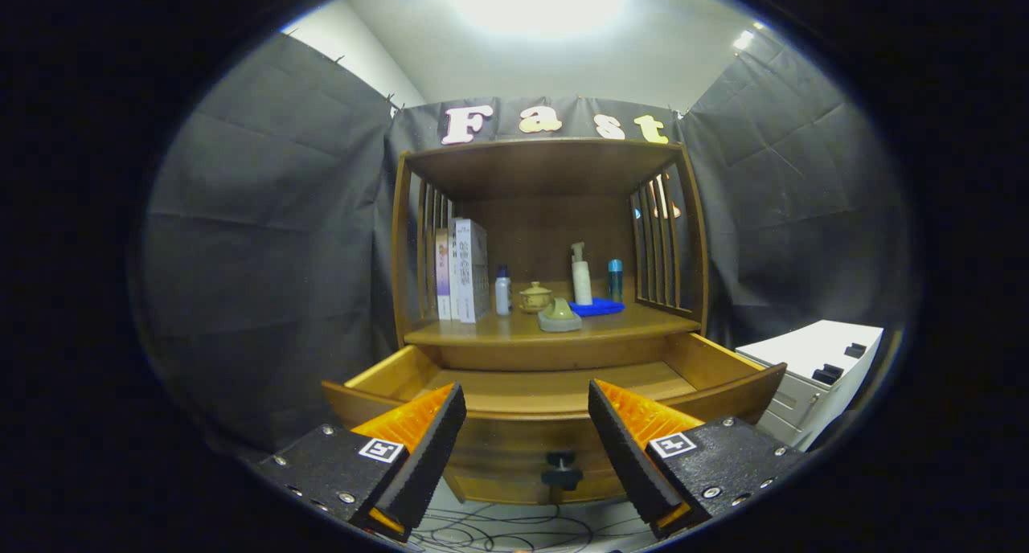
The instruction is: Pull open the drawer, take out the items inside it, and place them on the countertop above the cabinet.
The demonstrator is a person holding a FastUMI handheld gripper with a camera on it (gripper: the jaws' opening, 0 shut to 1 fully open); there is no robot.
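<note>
Gripper view, as I log it: my claw point(526, 444) stands wide and holds nothing, its fingers hanging just in front of the drawer point(555, 392), which is pulled open with its knob point(562, 470) between them. On the tabletop point(514, 333) above sit books point(465, 270), a small white bottle point(502, 291), a lidded cup point(534, 296), a pale green item point(559, 317), a blue cloth point(598, 306), a pump bottle point(581, 275) and a blue bottle point(615, 280).

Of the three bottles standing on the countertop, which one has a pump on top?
The tall white bottle behind the blue cloth; the small white bottle and teal bottle have plain caps. The gripper is open.
</note>
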